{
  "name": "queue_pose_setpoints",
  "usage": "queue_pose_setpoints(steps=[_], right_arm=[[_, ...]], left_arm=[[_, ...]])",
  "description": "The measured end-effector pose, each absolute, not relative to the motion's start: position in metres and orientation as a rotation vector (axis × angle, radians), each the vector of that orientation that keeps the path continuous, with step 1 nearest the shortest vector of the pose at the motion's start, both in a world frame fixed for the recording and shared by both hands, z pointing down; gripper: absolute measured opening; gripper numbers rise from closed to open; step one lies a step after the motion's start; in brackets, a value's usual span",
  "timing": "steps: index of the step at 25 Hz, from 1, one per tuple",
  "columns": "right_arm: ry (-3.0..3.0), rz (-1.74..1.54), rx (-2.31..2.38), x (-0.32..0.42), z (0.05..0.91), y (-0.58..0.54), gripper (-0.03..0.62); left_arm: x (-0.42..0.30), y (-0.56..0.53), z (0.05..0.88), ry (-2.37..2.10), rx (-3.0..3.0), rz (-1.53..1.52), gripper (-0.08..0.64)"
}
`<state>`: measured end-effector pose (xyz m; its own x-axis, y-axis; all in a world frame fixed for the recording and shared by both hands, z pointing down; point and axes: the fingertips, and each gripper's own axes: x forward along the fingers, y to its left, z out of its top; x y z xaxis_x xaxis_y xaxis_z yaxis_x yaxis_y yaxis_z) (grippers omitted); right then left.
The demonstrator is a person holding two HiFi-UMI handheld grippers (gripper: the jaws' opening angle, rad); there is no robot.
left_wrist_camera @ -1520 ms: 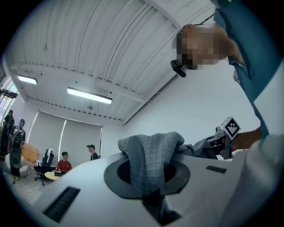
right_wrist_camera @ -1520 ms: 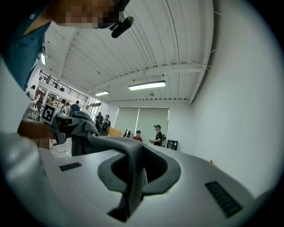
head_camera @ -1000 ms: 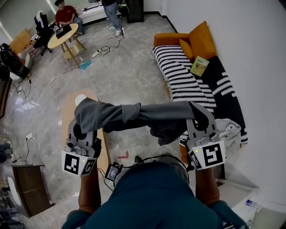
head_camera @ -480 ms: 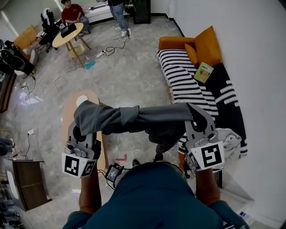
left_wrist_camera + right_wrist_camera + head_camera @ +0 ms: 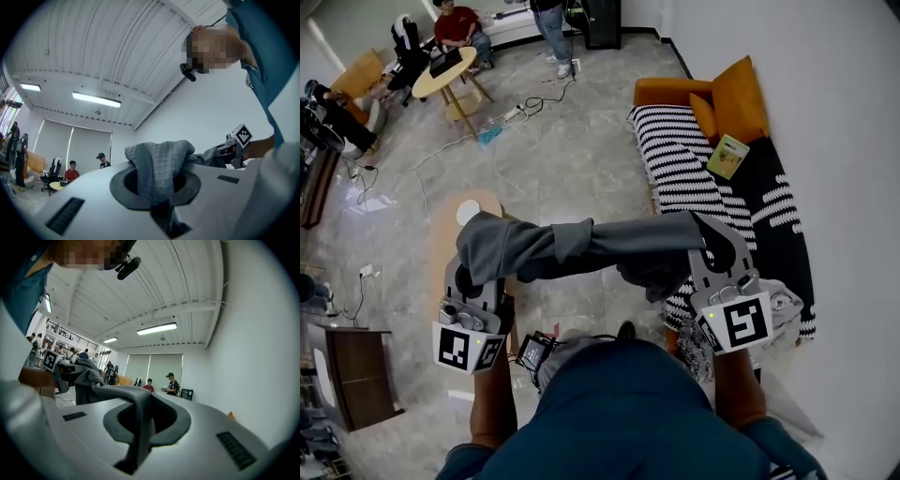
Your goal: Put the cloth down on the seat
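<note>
You have two grippers up and one cloth [image 5: 581, 246] strung between them, a grey bar across the head view. Your left gripper [image 5: 475, 267] has its jaws nearly together, pinched on the cloth's left end. In the left gripper view that gripper [image 5: 157, 197] shows the waffle-weave cloth [image 5: 157, 164] bunched up out of the narrow slot between the jaws. Your right gripper [image 5: 710, 232] is likewise clamped almost closed on the other end. In the right gripper view that gripper [image 5: 140, 427] shows a fold of the cloth [image 5: 136, 404] dropping straight into the gap. From the middle of the span one loose lump of fabric sags nearer your right side. The cloth hangs in the air and is not on the seat. The one sofa [image 5: 684, 159], with its black-and-white striped cover, runs along the wall to your right. In the head view only the right end of the cloth overlaps its near corner. On the sofa are two orange cushions [image 5: 741, 98] and one green book [image 5: 727, 155]. One round table [image 5: 442, 73] stands far off across the floor.
</note>
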<state>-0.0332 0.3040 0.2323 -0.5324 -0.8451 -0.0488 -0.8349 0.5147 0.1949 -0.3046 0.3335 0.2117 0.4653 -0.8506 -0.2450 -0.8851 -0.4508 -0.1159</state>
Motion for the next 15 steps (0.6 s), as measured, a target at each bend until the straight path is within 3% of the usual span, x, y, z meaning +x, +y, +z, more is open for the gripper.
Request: queue_pose_setpoints(steps=[15], right_arm=[[-2.639,-0.304,1.544,-0.060,0.231,0.292,0.025]], left_arm=[[-0.334,0.309,0.209,1.439,-2.518,0.242,0.034]])
